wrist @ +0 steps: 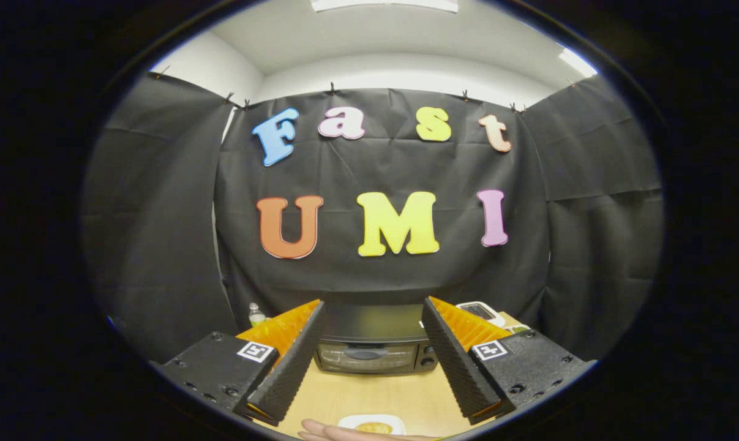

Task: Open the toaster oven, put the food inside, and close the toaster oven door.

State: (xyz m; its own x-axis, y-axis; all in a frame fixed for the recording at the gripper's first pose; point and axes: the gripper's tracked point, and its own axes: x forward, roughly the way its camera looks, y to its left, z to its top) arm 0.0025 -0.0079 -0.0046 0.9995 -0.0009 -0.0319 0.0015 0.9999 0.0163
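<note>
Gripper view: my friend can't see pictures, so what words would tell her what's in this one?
The gripper is open, holding nothing, its two fingers spread either side of a closed toaster oven that sits beyond them on a wooden table. Nearer than the fingers, a white plate holds yellowish food, with a person's hand beside it. A small bottle stands left of the oven.

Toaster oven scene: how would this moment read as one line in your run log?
tongs: open, holding nothing | toaster oven: beyond them, door shut | food on white plate: on table, near side | hand: beside plate
</note>
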